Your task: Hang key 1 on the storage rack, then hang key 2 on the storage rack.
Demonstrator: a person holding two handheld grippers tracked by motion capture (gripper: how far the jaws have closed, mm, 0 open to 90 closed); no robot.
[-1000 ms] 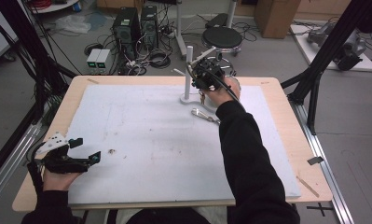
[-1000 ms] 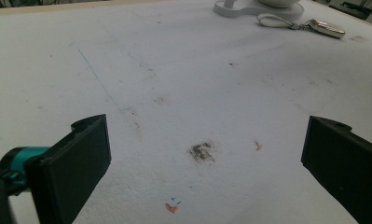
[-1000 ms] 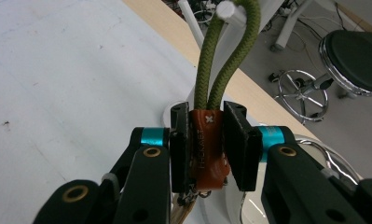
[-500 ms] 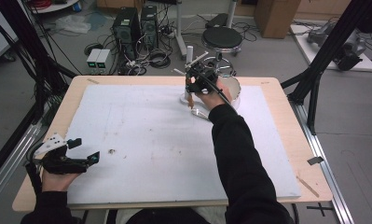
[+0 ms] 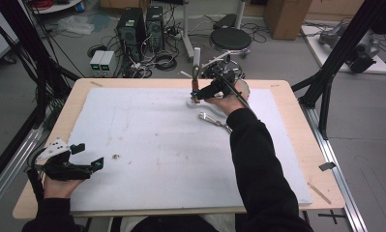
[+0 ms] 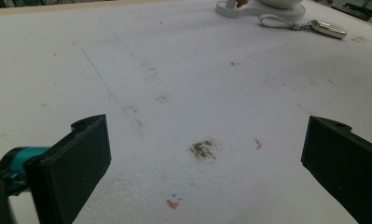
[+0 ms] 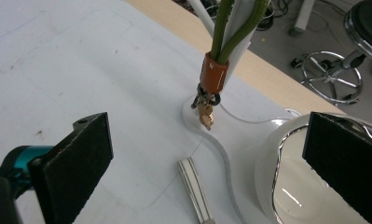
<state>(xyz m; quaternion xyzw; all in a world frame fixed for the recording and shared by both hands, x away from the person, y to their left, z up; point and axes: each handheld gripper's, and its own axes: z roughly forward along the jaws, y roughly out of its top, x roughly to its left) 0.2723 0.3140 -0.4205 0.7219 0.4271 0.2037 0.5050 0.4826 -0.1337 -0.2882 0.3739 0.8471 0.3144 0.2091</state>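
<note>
Right gripper point(image 5: 196, 96), jaws spread wide, hovers at the key lanyard point(image 7: 215, 70) hanging on the white stand point(image 5: 197, 60), evidently lining up a grasp. Left gripper point(image 5: 86, 157), also spread and holding nothing, rests idle at the near table edge point(image 5: 40, 203), well clear.

Even, bright overhead light is being cast; glare is being reflected off the mirror point(image 7: 309, 186), and near jaws are being rendered soft.

Right gripper point(image 5: 196, 94) hovers at the stand point(image 5: 196, 72); left gripper point(image 5: 88, 155) rests apart.
</note>
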